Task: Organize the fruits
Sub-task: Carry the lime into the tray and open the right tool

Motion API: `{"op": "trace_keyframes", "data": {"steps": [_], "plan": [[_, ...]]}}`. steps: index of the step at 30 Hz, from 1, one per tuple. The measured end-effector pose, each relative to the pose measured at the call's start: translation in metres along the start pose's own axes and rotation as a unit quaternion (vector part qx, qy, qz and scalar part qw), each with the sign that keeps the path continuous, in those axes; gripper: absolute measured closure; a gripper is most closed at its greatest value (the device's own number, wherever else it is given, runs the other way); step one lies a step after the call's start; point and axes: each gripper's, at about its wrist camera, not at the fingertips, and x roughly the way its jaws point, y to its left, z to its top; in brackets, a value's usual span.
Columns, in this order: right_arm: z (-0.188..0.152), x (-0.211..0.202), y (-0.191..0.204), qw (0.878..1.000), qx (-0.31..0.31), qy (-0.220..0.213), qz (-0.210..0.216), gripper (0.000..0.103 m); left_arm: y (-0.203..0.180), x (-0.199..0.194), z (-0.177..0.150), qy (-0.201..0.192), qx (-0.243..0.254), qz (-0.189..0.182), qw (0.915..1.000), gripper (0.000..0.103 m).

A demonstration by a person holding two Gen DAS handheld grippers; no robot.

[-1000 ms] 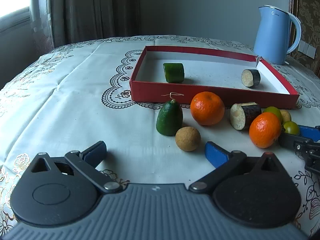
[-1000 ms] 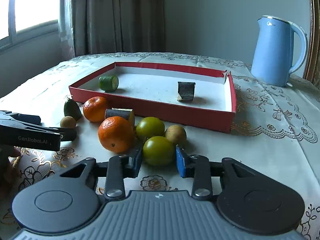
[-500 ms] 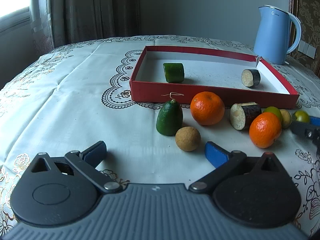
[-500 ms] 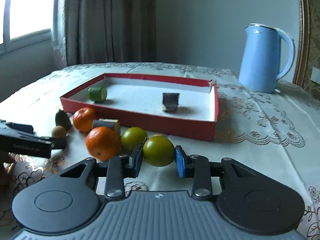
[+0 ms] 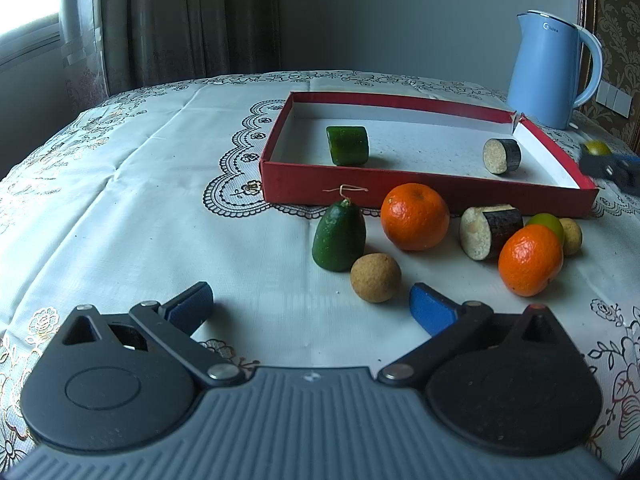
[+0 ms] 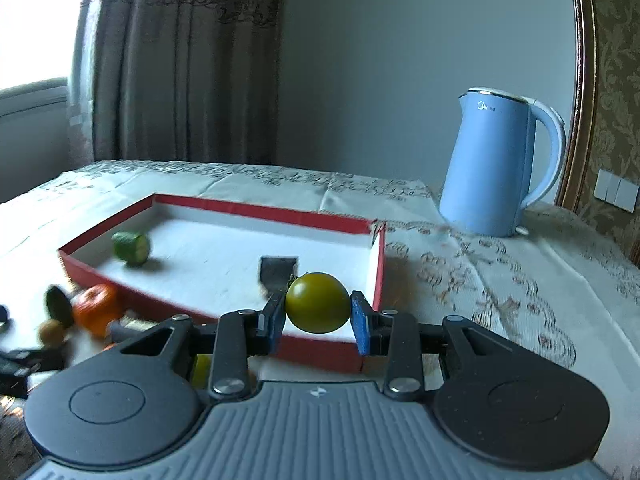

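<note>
My right gripper point(image 6: 318, 314) is shut on a green round fruit point(image 6: 318, 303), held in the air over the near right corner of the red tray point(image 6: 224, 207). In the left wrist view that fruit point(image 5: 596, 147) shows at the far right beside the tray's right wall point(image 5: 554, 158). A cucumber piece point(image 5: 347, 145) and an eggplant slice point(image 5: 502, 156) lie inside the tray. In front of the tray sit two oranges point(image 5: 415, 216), a green avocado-like fruit point(image 5: 340, 236), a brown round fruit point(image 5: 375, 277), an eggplant piece point(image 5: 490, 230) and another green fruit point(image 5: 546, 222). My left gripper point(image 5: 308, 306) rests open near the brown fruit.
A blue electric kettle point(image 6: 498, 164) stands on the table behind the tray's right end. The white embroidered tablecloth point(image 5: 140, 200) covers the table. Curtains and a window are at the back left.
My right gripper has lifted the green fruit off the table and carried it toward the tray's right corner. The left gripper has stayed still.
</note>
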Motion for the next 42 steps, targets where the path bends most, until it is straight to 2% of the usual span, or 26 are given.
{"op": "trace_keyframes", "data": {"steps": [9,14,26,42], "plan": [[0.017,0.065,-0.007,0.999,-0.016,0.04,-0.019,0.069,0.0,0.0,0.0,0.0,0.0,0.0,1.0,0.0],[0.015,0.084,-0.005,0.998,-0.02,0.062,-0.013,0.069,0.0,0.0,0.0,0.0,0.0,0.0,1.0,0.0],[0.022,0.113,-0.006,0.996,-0.007,0.082,-0.018,0.069,0.0,0.0,0.0,0.0,0.0,0.0,1.0,0.0],[0.022,0.114,-0.006,0.996,-0.005,0.086,-0.014,0.069,0.0,0.0,-0.001,0.0,0.0,0.0,1.0,0.0]]}}
